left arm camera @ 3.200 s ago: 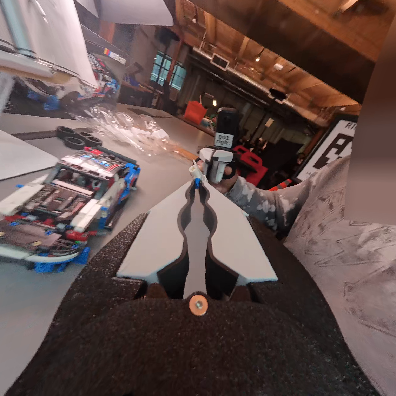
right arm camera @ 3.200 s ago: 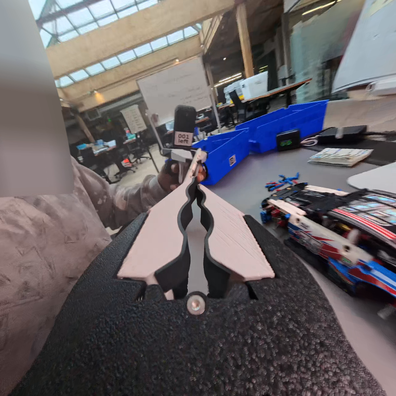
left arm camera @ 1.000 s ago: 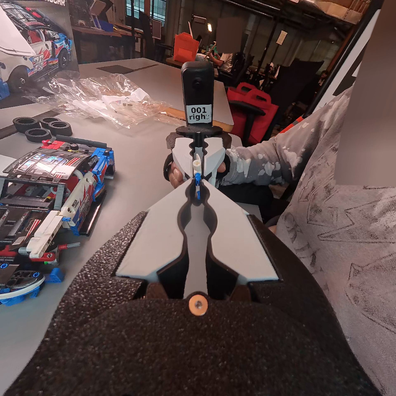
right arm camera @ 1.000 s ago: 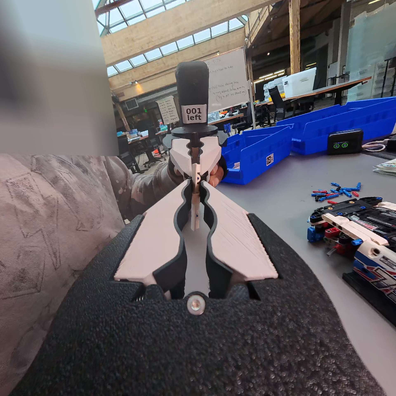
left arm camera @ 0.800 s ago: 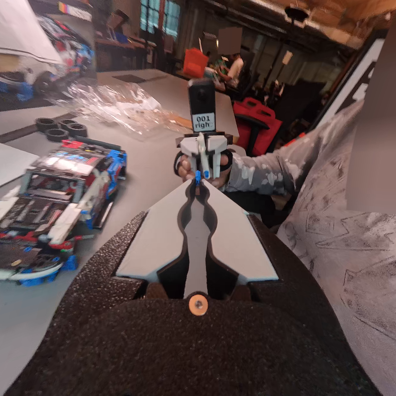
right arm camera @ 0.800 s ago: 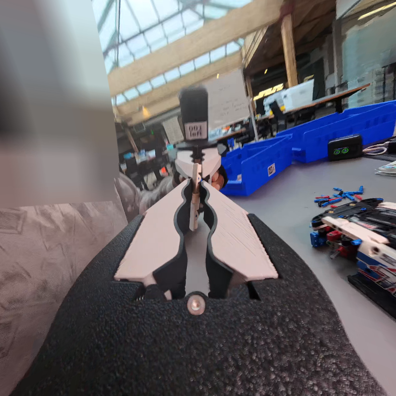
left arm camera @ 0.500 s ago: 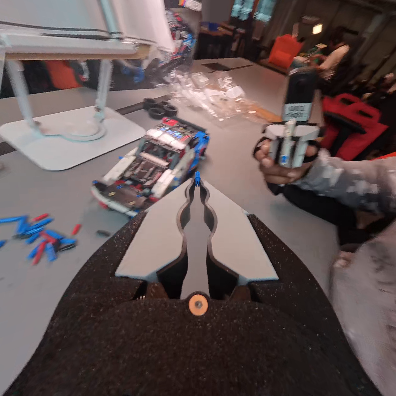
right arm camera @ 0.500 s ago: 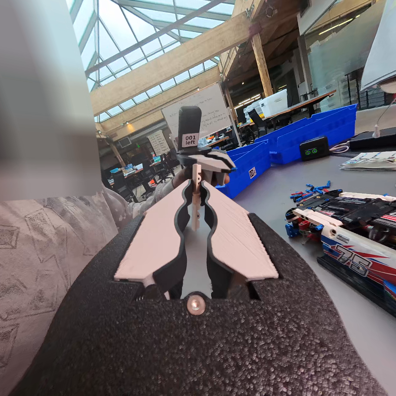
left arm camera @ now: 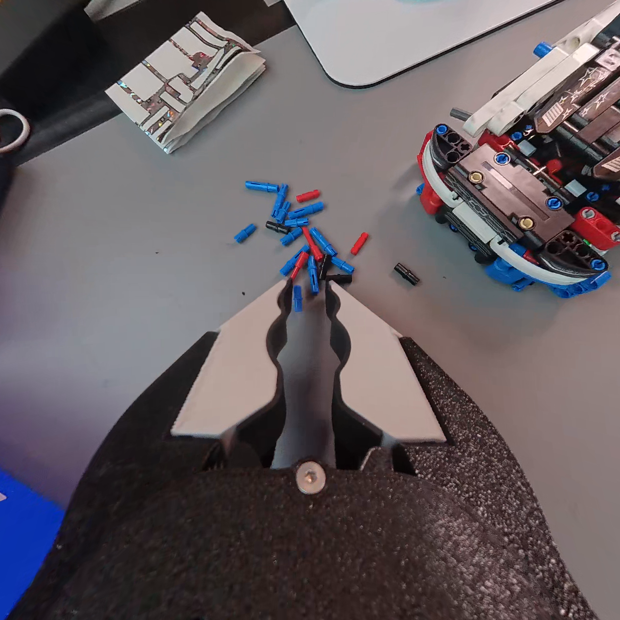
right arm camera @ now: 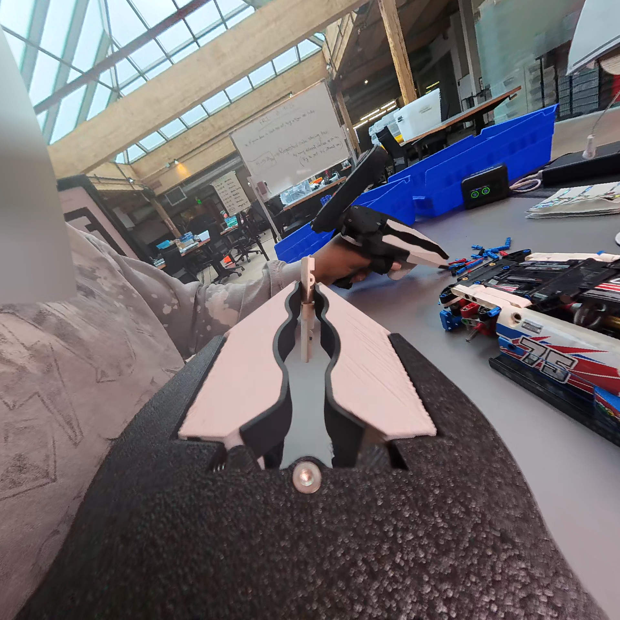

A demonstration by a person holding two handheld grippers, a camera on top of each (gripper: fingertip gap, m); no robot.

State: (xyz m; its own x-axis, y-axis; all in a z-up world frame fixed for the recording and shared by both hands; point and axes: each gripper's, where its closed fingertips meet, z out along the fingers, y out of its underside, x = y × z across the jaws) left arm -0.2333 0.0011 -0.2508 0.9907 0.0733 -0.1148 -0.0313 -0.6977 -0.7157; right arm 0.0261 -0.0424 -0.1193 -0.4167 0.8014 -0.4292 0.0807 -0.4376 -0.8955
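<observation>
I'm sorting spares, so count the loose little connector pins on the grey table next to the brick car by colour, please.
Blue pins: 12, as near as the overlapping pile allows
Red pins: 4
Black pins: 4
Total: 20

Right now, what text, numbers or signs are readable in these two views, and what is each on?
I don't quote writing; here is where it stands:
Whiteboard: handwriting.
Hanging sheet: handwritten list, too small to read.
Toy car side panel: printed number.
Black device: two green symbols.
Folded sheet: printed graphics, no legible words.
White beam in the right gripper: none.
</observation>
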